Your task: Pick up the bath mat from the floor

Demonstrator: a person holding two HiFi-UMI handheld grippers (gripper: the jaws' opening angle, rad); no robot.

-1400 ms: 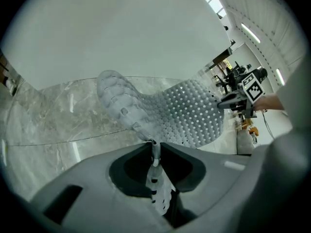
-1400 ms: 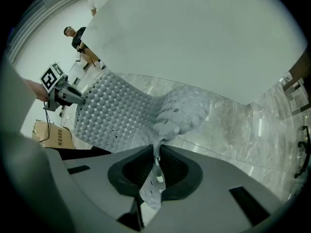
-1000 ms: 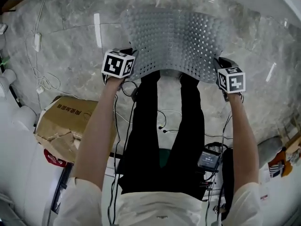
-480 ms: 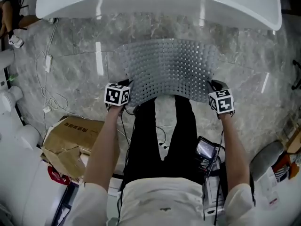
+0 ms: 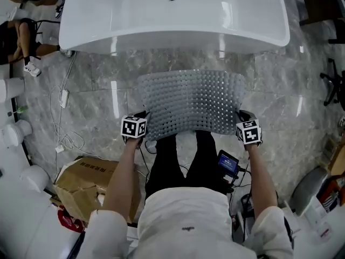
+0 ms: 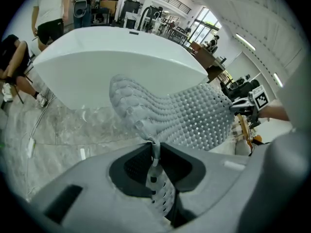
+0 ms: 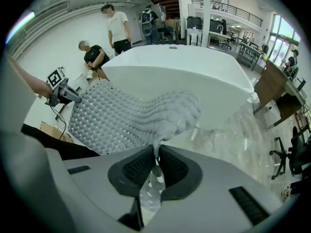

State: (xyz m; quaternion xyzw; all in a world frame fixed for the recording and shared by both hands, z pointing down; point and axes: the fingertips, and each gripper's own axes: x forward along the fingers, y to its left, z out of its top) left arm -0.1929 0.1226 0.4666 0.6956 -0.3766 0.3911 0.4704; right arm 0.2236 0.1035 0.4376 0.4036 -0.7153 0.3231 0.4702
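Bath mat (image 5: 191, 101) still gripped, bathtub (image 5: 172, 20) now visible

I'm looking at a staged bathroom in an open office hall, bathtub (image 5: 172, 20) at top, marble floor (image 5: 294, 90), desk (image 7: 273, 81) at right of the right gripper view

Floor (image 5: 302, 107): glossy grey veined marble tiles with thin pale joints.
Standing or lying on it: a white freestanding bathtub (image 5: 172, 15) at the far side; a torn cardboard box (image 5: 86, 185) at the near left; a loose white cable (image 5: 67, 140) coiled between box and bathtub, with a white power adapter (image 5: 63, 97) lying near it; a black chair base (image 5: 331, 85) at the right edge; a seated person's shoe (image 5: 31, 68) at the far left, beside the bathtub's end.
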